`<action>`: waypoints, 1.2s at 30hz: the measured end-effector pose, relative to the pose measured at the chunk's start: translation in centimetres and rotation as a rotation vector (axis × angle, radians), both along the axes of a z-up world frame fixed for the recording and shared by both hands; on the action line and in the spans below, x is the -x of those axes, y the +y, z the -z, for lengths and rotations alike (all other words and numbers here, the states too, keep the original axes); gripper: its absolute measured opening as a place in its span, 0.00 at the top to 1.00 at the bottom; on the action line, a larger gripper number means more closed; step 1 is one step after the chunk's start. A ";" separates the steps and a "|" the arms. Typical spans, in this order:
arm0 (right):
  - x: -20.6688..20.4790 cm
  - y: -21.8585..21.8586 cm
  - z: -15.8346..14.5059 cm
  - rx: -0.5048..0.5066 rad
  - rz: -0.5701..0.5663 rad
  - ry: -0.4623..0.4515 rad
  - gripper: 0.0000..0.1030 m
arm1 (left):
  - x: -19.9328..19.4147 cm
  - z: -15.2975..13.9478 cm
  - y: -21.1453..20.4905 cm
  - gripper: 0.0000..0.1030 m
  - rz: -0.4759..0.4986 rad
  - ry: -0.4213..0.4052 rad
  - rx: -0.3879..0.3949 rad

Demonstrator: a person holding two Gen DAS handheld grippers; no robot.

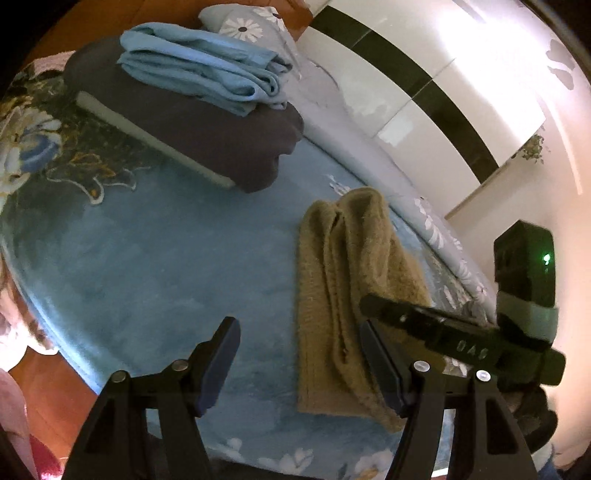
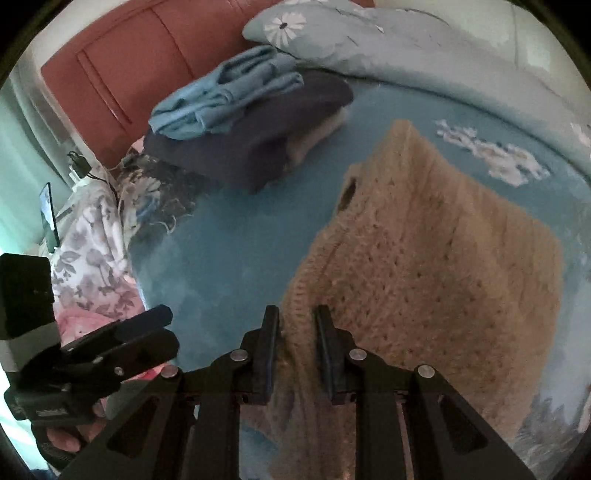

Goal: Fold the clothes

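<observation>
- The left tool hangs released over the blue bed blanket, jaws wide apart with nothing between them; its right finger stands just beside the near edge of the tan knitted sweater.
- The right tool has its jaws narrowed around a bunched edge of that sweater, grasping it; the rest spreads flat on the bed.
- On the right tool's body, seen from the left wrist view, embossed letters are too blurred to read.
- Farther back sits a folded stack: light blue garment on a dark purple one.
- Beyond lies a daisy-print pillow.
</observation>
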State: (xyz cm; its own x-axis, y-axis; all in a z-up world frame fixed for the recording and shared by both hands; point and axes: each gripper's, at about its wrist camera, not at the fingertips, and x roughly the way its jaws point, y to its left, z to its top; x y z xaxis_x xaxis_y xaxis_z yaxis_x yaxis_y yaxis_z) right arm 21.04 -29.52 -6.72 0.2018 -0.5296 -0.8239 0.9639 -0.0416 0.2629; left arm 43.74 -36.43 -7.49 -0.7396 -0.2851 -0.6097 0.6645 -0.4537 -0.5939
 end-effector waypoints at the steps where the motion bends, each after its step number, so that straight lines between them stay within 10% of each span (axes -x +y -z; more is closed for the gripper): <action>1: -0.2 0.1 0.1 0.001 -0.003 0.005 0.80 | 0.1 0.1 -0.1 0.31 0.002 0.004 -0.006; 12: -0.8 1.6 -0.2 0.036 -0.078 -0.007 0.76 | 3.4 -2.3 -1.7 0.29 0.069 0.005 0.037; 16: 0.2 3.6 -1.8 0.101 -0.096 -0.026 0.53 | 5.6 -3.1 -2.1 0.29 0.137 -0.035 0.064; 22: 7.3 10.7 -2.1 0.203 0.154 -0.061 0.49 | 10.9 -3.7 -2.9 0.28 0.261 -0.156 0.144; 28: 12.9 16.5 3.2 0.131 0.393 -0.234 0.49 | 15.8 -2.4 -6.2 0.27 0.331 -0.315 0.229; 36: 12.6 17.2 6.5 0.140 0.413 -0.493 0.49 | 17.8 -0.2 -8.8 0.26 0.365 -0.337 0.185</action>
State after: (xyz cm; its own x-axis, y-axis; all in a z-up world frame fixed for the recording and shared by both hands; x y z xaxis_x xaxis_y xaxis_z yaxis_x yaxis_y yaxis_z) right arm 8.46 -12.34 -13.23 0.2956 -0.7398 -0.6044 0.6412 -0.3154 0.6996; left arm 25.96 -45.27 -7.30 -0.5828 -0.1707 -0.7945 0.5837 -0.7682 -0.2631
